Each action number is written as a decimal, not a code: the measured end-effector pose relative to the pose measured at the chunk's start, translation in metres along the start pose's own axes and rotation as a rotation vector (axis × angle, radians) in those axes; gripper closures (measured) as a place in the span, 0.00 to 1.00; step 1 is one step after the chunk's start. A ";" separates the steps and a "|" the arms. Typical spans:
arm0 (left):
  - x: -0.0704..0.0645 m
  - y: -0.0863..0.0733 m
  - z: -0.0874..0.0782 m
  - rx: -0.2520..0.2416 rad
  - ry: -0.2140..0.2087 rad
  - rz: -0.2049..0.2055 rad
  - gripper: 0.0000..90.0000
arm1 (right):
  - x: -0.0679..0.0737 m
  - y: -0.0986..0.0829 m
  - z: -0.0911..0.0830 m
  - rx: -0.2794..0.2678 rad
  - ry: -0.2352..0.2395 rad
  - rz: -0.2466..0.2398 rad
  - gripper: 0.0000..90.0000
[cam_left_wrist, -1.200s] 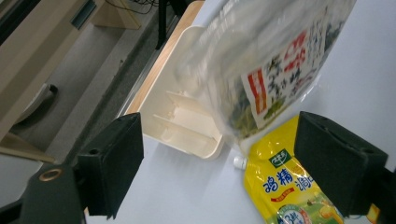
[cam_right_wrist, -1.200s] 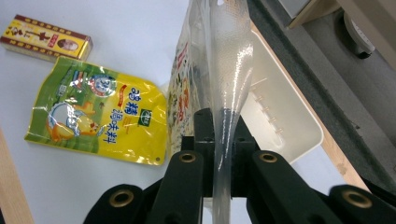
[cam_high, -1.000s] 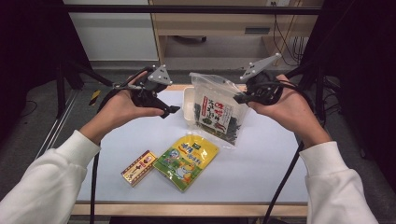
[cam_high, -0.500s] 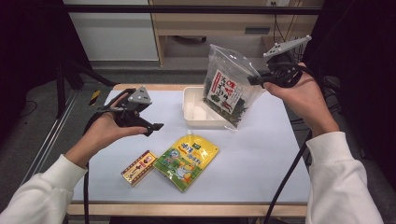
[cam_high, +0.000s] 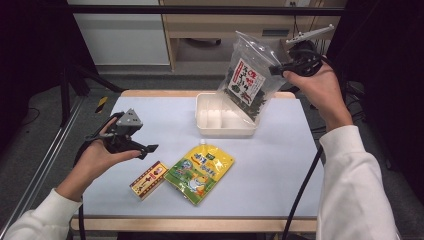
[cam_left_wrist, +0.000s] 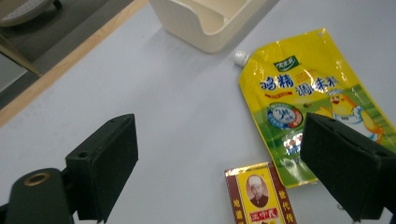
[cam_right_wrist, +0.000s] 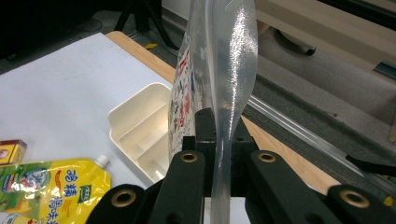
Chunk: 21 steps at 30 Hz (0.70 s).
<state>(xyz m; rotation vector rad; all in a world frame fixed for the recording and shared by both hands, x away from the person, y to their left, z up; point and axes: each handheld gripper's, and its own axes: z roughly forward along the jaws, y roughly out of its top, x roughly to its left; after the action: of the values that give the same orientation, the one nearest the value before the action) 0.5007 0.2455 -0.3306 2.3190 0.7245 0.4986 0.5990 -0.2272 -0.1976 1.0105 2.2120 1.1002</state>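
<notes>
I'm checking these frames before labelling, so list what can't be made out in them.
- Seaweed bag: in the right gripper view it is edge-on, its label unreadable; the top edge cuts it off.
- White tray: in the high view the bag covers its right end.
- Red box: the left gripper view's bottom edge cuts it off.
- Yellow pouch: in the left gripper view a black jaw hides its lower right.

Tray (cam_high: 210, 131) sits upper centre of the table (cam_high: 280, 170); seaweed bag (cam_high: 247, 82) hangs above its right end. Spouted pouch (cam_high: 200, 170) lies lower centre, small box (cam_high: 148, 180) touching its left.
</notes>
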 end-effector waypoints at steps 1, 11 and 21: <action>0.000 -0.004 0.000 -0.004 -0.003 -0.010 0.12 | -0.003 0.000 0.002 -0.002 0.002 0.007 0.97; 0.002 -0.028 -0.008 -0.009 0.000 -0.053 0.12 | -0.023 -0.005 0.027 0.018 0.018 0.049 0.97; 0.004 -0.042 -0.007 0.002 -0.012 -0.069 0.12 | -0.026 -0.009 0.040 0.044 0.029 0.059 0.97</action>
<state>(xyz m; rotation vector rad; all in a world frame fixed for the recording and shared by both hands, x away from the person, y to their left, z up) 0.4849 0.2777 -0.3536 2.2878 0.7973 0.4530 0.6384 -0.2328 -0.2258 1.0919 2.2516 1.1026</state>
